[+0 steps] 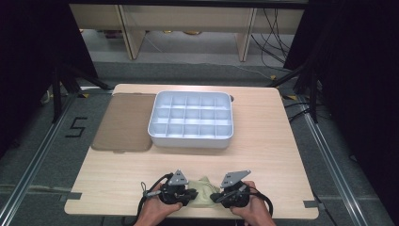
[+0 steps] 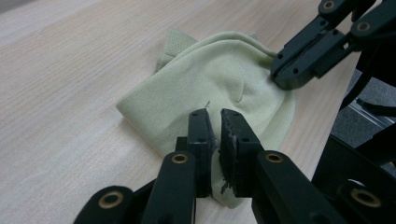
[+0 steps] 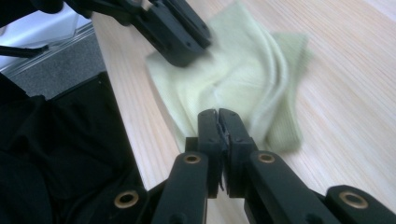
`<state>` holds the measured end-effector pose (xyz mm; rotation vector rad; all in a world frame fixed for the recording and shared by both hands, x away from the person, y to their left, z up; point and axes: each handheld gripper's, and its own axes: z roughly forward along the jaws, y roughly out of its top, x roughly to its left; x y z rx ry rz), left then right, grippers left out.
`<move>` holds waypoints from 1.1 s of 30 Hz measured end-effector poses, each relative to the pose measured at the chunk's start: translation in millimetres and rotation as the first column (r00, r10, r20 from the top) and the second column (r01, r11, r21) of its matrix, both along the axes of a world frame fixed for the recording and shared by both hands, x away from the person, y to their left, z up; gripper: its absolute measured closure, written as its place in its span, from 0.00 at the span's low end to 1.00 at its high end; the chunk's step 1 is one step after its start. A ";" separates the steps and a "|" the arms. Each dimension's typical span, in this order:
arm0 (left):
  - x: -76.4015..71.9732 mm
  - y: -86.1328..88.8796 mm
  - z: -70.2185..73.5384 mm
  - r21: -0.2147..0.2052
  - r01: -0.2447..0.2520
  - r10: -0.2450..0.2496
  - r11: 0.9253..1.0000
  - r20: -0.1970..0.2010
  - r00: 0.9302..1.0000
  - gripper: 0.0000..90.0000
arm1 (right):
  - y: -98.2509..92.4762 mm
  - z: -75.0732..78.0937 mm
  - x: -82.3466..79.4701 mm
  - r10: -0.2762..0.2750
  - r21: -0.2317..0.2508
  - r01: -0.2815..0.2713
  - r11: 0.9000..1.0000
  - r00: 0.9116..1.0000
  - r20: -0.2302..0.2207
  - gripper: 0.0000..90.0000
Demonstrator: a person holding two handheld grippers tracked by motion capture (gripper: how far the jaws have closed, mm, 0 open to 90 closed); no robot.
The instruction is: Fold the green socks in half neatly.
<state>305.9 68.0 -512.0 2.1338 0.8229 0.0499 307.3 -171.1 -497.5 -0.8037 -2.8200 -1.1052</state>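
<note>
A light wood desk (image 1: 263, 155) with rounded corners is standing on a grey carpeted floor (image 1: 42, 165). Black tape (image 1: 76, 127) on the floor to the left is forming the figure five. Metal rails (image 1: 28, 174) are running along the floor on both sides of the desk. Dark curtains (image 1: 357, 70) are hanging at the left and right edges, leaving those sides in shadow. Beyond the desk, pale wooden furniture legs (image 1: 129, 35) are rising from a lighter floor, with black cables (image 1: 275, 35) trailing down behind them at the right. Black tripod legs (image 1: 61, 84) are standing near the left curtain. Even overhead light is falling on the desk top.
</note>
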 end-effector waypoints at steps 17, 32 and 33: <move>3.6 4.0 12.4 -0.011 -0.007 0.008 1.000 0.076 0.997 0.86 | -11.2 19.4 -1.8 -0.045 0.027 0.043 0.999 0.994 0.099 0.96; 17.8 3.9 1.5 0.044 -0.044 0.040 0.998 0.085 0.996 0.88 | -1.1 9.7 8.4 -0.045 -0.008 0.045 0.999 0.997 0.067 0.96; 18.3 3.6 1.0 0.045 -0.045 0.041 0.998 0.083 0.996 0.88 | -1.3 7.9 10.5 -0.038 -0.010 0.039 0.999 0.997 0.071 0.96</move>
